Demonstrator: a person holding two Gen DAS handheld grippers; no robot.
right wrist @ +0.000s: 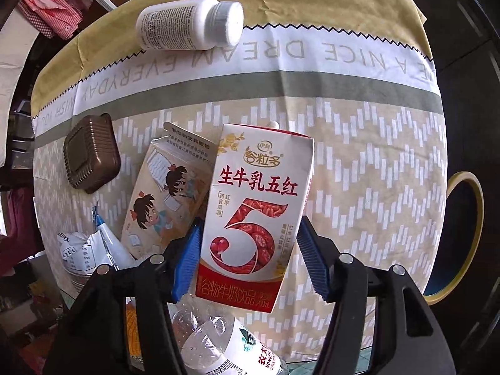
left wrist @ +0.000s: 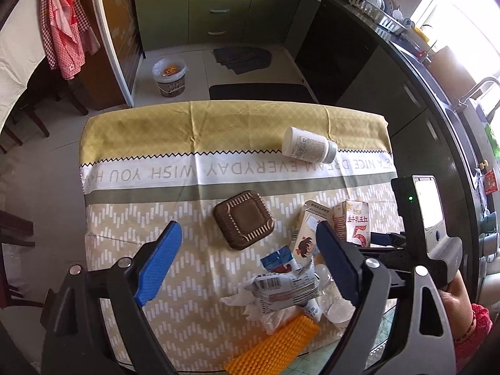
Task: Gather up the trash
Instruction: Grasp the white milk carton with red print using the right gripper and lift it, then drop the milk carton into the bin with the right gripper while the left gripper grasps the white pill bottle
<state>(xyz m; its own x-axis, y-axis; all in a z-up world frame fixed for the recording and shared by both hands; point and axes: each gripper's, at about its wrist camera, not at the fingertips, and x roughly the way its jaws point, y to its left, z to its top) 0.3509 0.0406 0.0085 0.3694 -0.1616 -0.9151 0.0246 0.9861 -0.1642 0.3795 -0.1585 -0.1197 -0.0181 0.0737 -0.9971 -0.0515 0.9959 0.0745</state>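
A boxy milk carton (right wrist: 256, 212) with a red 5 stands on the cloth-covered bench (right wrist: 375, 162), bracketed by the right gripper (right wrist: 250, 259); the ribbed blue fingers (right wrist: 187, 262) are seen just beside its sides, contact unclear. The left gripper (left wrist: 250, 262) is held spread and empty. A lined bucket (left wrist: 170, 76) holding scraps is shown only by the left view.

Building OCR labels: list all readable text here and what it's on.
"生牛乳五红", "谷粒多", big "5": milk carton
"WISH YOU", "A NICE DREAM EVERYDAY", upside down: tablecloth
"农夫", "NONGFU": water bottle
White pill bottle, cartoon box, crumpled wrapper: print too small to read.
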